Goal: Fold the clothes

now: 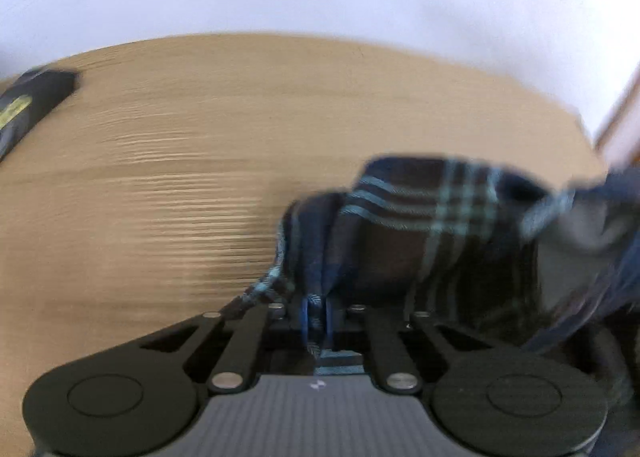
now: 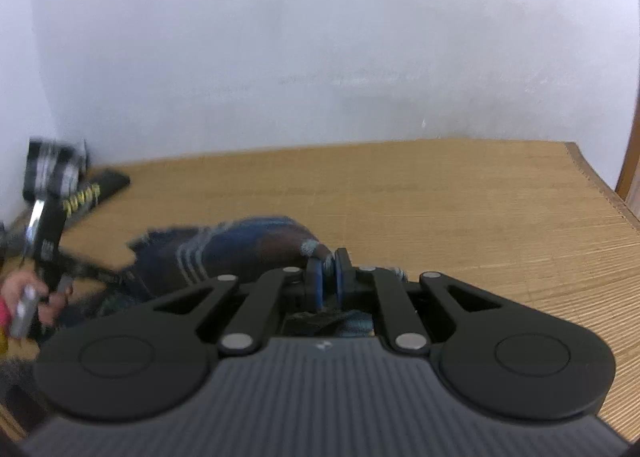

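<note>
A dark navy and brown plaid garment (image 1: 424, 225) with light blue stripes is lifted above the wooden table (image 1: 160, 161). My left gripper (image 1: 318, 309) is shut on a bunched edge of it, and the cloth drapes off to the right. In the right wrist view my right gripper (image 2: 326, 269) is shut on another edge of the same plaid garment (image 2: 224, 249), which trails to the left. The left gripper's body (image 2: 48, 193) and the hand holding it show at the far left of that view. Both views are motion-blurred.
A black flat object with yellow lettering (image 2: 90, 195) lies at the table's back left by the white wall; it also shows in the left wrist view (image 1: 28, 105). The table's right edge (image 2: 600, 181) drops off near a wooden door frame.
</note>
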Demonstrator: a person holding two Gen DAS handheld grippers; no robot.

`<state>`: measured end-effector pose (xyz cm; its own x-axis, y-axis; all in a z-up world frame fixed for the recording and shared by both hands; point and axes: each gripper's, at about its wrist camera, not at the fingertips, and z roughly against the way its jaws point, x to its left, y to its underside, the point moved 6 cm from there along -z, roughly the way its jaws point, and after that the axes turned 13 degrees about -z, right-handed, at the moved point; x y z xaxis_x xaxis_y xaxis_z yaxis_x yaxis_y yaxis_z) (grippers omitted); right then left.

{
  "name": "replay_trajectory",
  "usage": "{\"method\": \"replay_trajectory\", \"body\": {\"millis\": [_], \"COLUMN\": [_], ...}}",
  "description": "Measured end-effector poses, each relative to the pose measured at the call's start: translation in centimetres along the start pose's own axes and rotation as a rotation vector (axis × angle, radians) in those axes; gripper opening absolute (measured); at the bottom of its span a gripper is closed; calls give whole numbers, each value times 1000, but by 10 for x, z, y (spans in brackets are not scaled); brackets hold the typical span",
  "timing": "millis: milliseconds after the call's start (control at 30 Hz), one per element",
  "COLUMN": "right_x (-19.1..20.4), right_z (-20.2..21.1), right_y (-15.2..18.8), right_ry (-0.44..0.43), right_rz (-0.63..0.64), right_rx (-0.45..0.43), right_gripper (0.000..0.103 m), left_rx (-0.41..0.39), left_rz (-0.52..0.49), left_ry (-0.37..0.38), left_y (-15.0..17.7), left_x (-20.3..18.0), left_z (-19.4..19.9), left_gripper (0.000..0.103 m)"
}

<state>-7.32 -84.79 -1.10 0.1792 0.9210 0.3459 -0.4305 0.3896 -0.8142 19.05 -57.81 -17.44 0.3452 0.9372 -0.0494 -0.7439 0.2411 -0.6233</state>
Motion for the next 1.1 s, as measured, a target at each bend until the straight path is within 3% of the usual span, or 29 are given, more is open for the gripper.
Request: {"method": "replay_trajectory", "body": {"millis": [100, 167, 200, 267, 367, 433, 467, 500, 567, 600, 667, 733, 833, 933, 1033, 1067, 1100], "right_x": [-6, -13, -15, -14, -8, -15, -20, -28, -46, -55, -65, -69, -64, -47, -35, -34, -31], "right_z": [39, 64, 72, 70, 22, -25, -46, -64, -86, -96, -108, -119, -140, -178, -185, -198, -211], "right_y": [-29, -57, -69, -79, -62, -39, -29, -23, -11, -8, -8, -9, -14, -8, 4, 7, 12], "right_ry": [-19, -45, -78, -110, -108, -80, -51, -25, 21, 30, -22, -83, -143, -154, -120, -107, -91], "right_rz": [-78, -107, -98, -38, 83, 133, 155, 169, 149, 109, 43, -7, -50, -26, 39, 60, 79], "right_rx": [-158, -242, -242, -191, -40, 67, 101, 132, 189, 213, 238, 258, 281, 305, 340, 353, 367], "right_gripper": [3, 3, 3, 6, 10, 43, 46, 47, 47, 47, 48, 50, 62, 64, 64, 64, 64], "left_rx": [-97, -131, -132, -116, -52, -13, -14, -20, -25, -30, -37, -21, 30, 121, 164, 156, 156], "left_rz": [55, 8, -30, -113, -178, -172, -145, -112, -67, -55, -33, -7, 14, 29, 51, 38, -12], "left_ry": [-9, -18, -19, -20, -85, -140, -144, -146, -140, -134, -118, -85, -64, -68, -45, -54, -23], "left_y": [3, 3, 5, 13, 28, 34, 34, 34, 29, 27, 23, 17, 24, 34, 47, 50, 51], "left_x": [5, -3, -10, -24, -33, -28, -22, -14, 3, 10, 23, 33, 37, 45, 47, 43, 36], "left_z": [61, 95, 105, 117, 109, 101, 100, 100, 94, 93, 87, 70, 48, 15, -4, -5, -6], "left_gripper": [8, 8, 9, 12, 21, 23, 31, 36, 56, 60, 70, 72, 72, 70, 54, 39, 35]}}
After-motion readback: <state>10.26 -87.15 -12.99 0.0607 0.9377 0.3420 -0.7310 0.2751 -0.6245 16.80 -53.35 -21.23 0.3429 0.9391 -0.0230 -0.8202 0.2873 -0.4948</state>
